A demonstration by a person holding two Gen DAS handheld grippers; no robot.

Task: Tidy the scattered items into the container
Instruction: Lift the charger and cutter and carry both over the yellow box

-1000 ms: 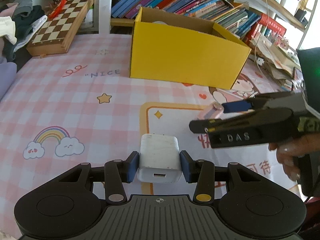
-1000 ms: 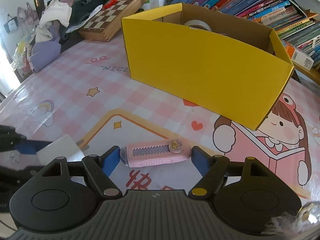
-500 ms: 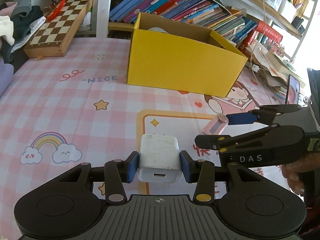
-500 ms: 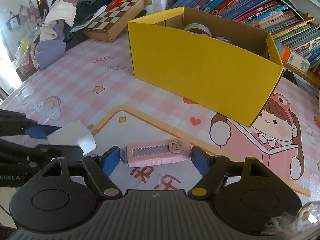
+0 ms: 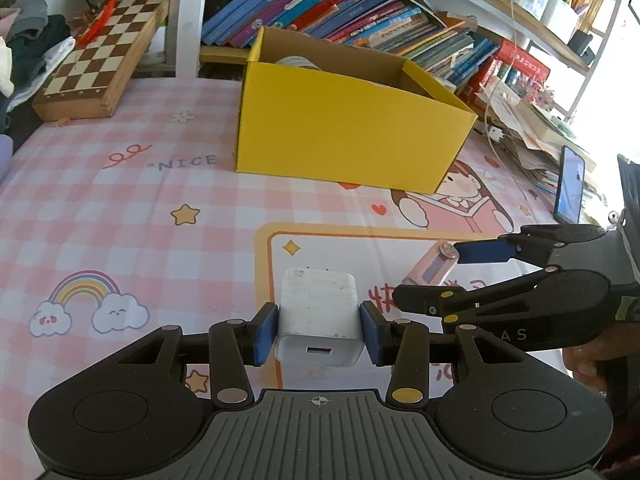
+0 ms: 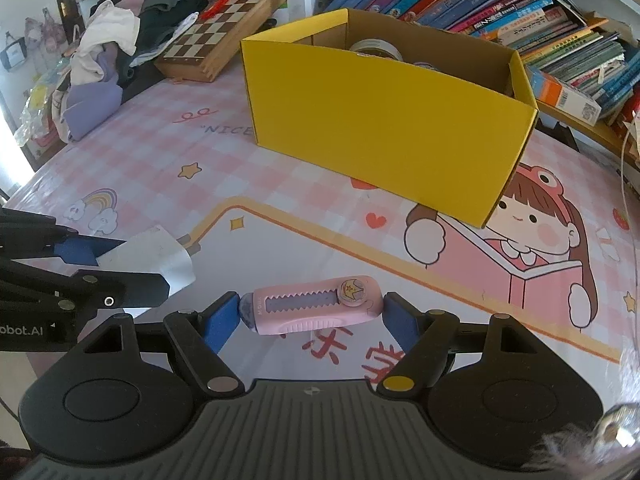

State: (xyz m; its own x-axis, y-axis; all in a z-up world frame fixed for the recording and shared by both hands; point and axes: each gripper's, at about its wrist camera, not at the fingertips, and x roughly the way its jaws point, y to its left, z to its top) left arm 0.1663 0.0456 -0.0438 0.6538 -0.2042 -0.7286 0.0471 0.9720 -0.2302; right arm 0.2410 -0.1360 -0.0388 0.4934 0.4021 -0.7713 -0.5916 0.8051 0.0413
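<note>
Tools in both hands carry small items above a surface covered in a pink checked cartoon cloth. In the left wrist view, the left tool sits at the lower centre of the frame, its blue pads closed narrowly on the two sides of a white USB charger, port facing the camera and the block lifted off the cloth. At the right edge of that frame the right tool reaches in from the side, a hand on its grip, a pink utility knife caught between its pads. The right wrist view shows that knife held lengthwise at the lower centre, the right tool spread fairly wide with one blue pad on each end of the pink body, its star-marked slider toward the right. The charger and the left tool appear at the left edge of this frame, just beside the knife and apart from it. A yellow cardboard box stands open in the upper centre of both frames, well beyond both tools, with a roll of tape showing over its rim. A folded wooden chessboard lies in the upper left, a row of books leans behind the box, and a phone stands propped at the right.
</note>
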